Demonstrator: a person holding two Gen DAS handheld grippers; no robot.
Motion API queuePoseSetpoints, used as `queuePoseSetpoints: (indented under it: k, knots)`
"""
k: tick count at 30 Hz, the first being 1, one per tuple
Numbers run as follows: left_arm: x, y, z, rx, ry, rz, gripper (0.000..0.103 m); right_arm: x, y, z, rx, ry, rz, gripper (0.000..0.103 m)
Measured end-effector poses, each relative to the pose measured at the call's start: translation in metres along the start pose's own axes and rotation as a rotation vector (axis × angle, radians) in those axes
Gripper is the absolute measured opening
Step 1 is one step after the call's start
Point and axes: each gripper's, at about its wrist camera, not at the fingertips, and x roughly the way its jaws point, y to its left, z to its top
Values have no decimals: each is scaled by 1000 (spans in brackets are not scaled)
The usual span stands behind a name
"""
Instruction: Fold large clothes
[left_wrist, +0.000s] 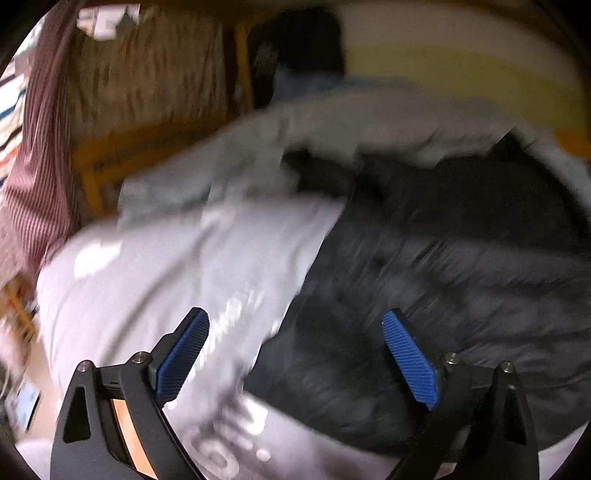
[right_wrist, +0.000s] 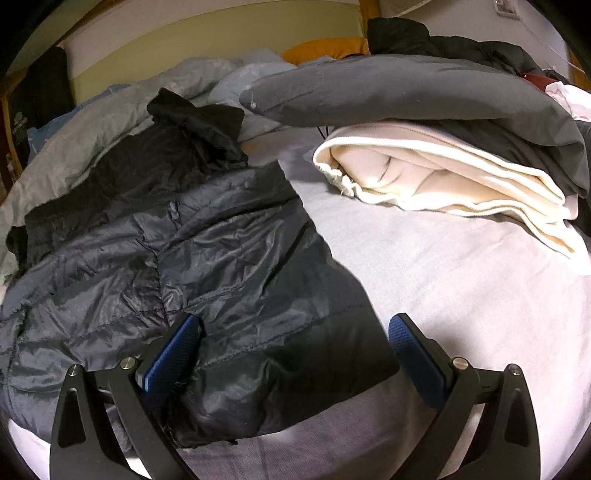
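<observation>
A dark navy quilted puffer jacket (right_wrist: 207, 266) lies crumpled on the pale bed sheet (right_wrist: 461, 295), its hood bunched at the far end. My right gripper (right_wrist: 295, 332) is open just above the jacket's near corner, its left finger touching the fabric, holding nothing. In the blurred left wrist view the same jacket (left_wrist: 443, 266) lies to the right of a pale grey printed cloth (left_wrist: 177, 266). My left gripper (left_wrist: 295, 332) is open over the line where the two meet, holding nothing.
A stack of folded clothes, cream (right_wrist: 443, 177) under dark grey (right_wrist: 406, 88), sits at the right of the bed. A light blue duvet (right_wrist: 221, 85) is piled at the back by an orange pillow (right_wrist: 325, 48). A striped shirt (left_wrist: 33, 177) hangs at the left.
</observation>
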Motion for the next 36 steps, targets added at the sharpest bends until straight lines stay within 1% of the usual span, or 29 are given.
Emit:
queuePoseSetpoints:
  k: [2,4,6,8,10,11,12,13,14,15,16,17,18,20,21,23,24,26,27,28,29,32,36]
  knots:
    - [-24,-2,8,27,-92,-84,94,-9,-6,2,15,-51,23,103]
    - [-41,-6,13,52,-133,-184,94,-23,-11,5,11,-120,29,103]
    - [-52,-11,15,80,-145,-285,94,-38,-10,7,-26,-186,28,103]
    - [-62,-19,13,124,-147,-376,94,-55,-6,8,-90,-252,49,103]
    - [-69,-26,8,164,-150,-440,94,-77,5,9,-179,-320,39,103]
    - [-71,-30,5,184,-136,-444,94,-86,10,9,-222,-342,37,103]
    - [-71,-35,2,203,-111,-416,94,-96,16,9,-279,-348,43,103]
    - [-68,-39,-3,219,-78,-360,90,-102,21,8,-315,-326,53,103]
    - [-66,-41,-9,223,-47,-315,81,-106,25,7,-344,-287,86,103]
    - [-66,-41,-15,215,-23,-316,78,-111,27,1,-352,-258,160,103]
    - [-63,-41,-22,213,10,-340,77,-115,27,-5,-347,-252,199,103]
    - [-61,-42,-27,222,35,-365,73,-117,30,-15,-349,-250,205,103]
    - [-62,-44,-31,243,50,-384,71,-117,33,-22,-369,-244,189,103]
    - [-68,-52,-35,312,55,-398,70,-112,40,-36,-441,-228,152,102]
    - [-71,-58,-38,346,52,-373,70,-109,47,-44,-499,-222,137,99]
    - [-74,-66,-46,382,81,-263,68,-107,58,-55,-576,-210,141,97]
    - [-72,-68,-50,379,110,-254,68,-107,62,-59,-608,-198,159,97]
    - [-72,-68,-59,362,159,-324,68,-108,70,-67,-647,-146,246,97]
    - [-72,-69,-63,361,179,-338,68,-112,72,-72,-646,-117,315,97]
    - [-73,-70,-65,368,185,-342,68,-115,75,-74,-646,-105,353,97]
    - [-75,-71,-68,381,186,-343,68,-116,75,-77,-650,-104,362,97]
    - [-74,-76,-75,416,227,-314,69,-118,77,-81,-691,-126,318,97]
    - [-65,-73,-72,392,267,-332,69,-102,70,-78,-712,-63,275,97]
